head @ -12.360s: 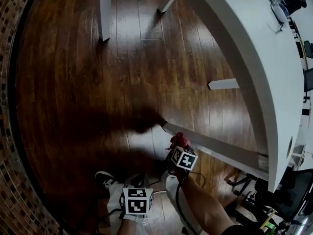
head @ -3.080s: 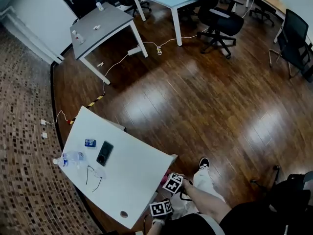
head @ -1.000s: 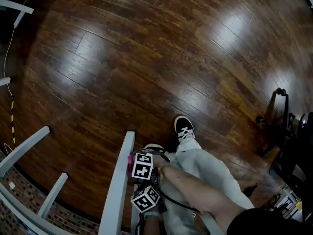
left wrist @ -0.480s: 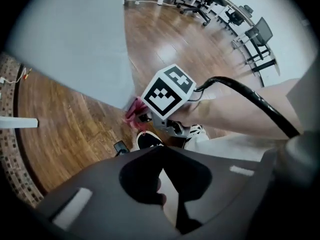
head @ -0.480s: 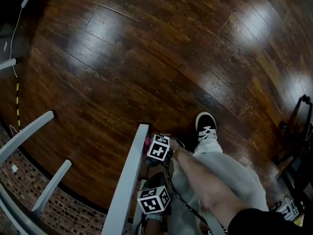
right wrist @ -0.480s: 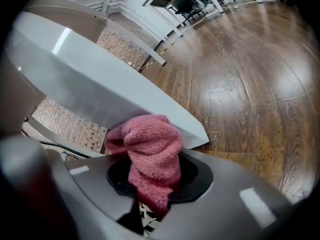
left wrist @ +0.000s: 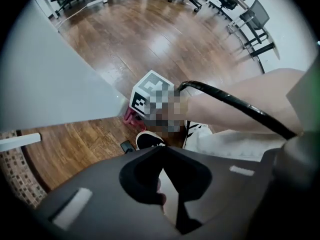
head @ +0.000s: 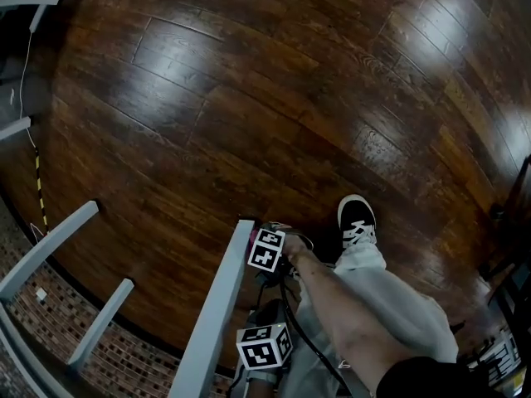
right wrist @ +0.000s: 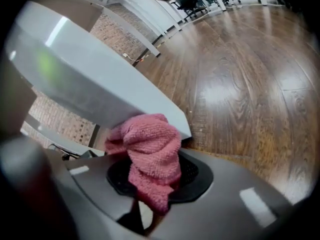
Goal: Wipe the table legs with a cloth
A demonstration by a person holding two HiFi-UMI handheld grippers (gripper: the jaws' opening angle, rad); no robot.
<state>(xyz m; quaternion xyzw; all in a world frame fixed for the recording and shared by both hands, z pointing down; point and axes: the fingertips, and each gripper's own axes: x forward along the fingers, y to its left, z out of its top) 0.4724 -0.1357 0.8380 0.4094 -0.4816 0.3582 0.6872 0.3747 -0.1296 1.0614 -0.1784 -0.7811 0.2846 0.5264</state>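
Right gripper [right wrist: 155,180] is clamped on the pink cloth [right wrist: 152,151], a bunched wad sticking up out of its jaws, and the top of that wad is pushed against the underside of the white table leg [right wrist: 100,91] just ahead of the jaw tips. The leg slants across above the jaws, its lower end just past the cloth. Left gripper [left wrist: 161,151] hangs back behind the right one, jaws together with nothing in them, pale trouser fabric showing beyond. Ahead of the left jaws you can see the right gripper's marker cube [left wrist: 150,96], a bit of pink just under it beside the leg, and a black cable [left wrist: 235,106] running along the forearm. A black-and-white sneaker [head: 358,222] sits on the dark wooden floor [head: 249,98], off to the right of both grippers.
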